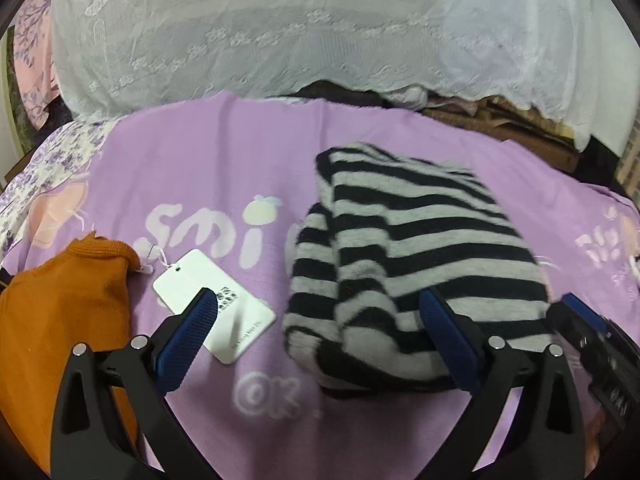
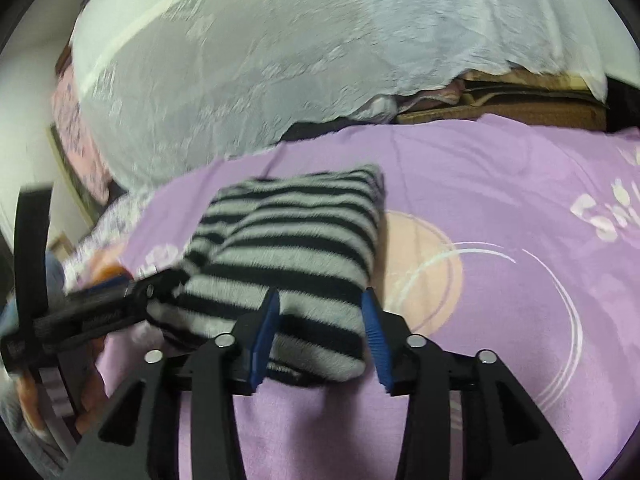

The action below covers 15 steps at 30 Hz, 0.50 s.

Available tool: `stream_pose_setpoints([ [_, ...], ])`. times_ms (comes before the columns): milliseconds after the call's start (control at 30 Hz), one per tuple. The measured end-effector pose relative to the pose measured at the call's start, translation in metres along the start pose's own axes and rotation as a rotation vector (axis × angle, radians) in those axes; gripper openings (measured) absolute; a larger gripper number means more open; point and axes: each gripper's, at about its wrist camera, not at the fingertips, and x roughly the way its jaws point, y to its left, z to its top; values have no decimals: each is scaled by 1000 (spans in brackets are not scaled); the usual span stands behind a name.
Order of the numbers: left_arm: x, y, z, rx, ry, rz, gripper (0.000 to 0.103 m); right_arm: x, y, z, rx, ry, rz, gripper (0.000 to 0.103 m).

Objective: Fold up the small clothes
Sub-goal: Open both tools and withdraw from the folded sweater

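My left gripper (image 1: 320, 332) has its fingers spread wide and holds nothing. Its right finger sits by the near edge of the fuzzy black-and-grey striped sweater (image 1: 404, 256), which lies folded in a thick bundle on the purple printed bed sheet (image 1: 200, 176). My right gripper (image 2: 320, 332) is part open around the sweater's near edge. I cannot tell if the blue pads (image 2: 264, 336) press the cloth or just stand beside it.

I think the bundle could flop open if I lift only one layer, because the wool is thick and soft. A finger could also snag the fuzzy knit and drag it crooked.

The orange knit garment (image 1: 68, 304) with its white paper tag (image 1: 216, 304) is cut off at the left edge. The right view is blurry. Under the white lace cover (image 1: 280, 32), dark things hide.
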Motion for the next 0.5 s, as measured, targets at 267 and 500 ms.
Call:
stream_pose_setpoints([
  [267, 32, 19, 8, -155, 128, -227, 98, 19, -19, 16, 149, 63, 103, 76],
  [500, 79, 34, 24, -286, 275, -477, 98, 71, -32, 29, 253, 179, 147, 86],
])
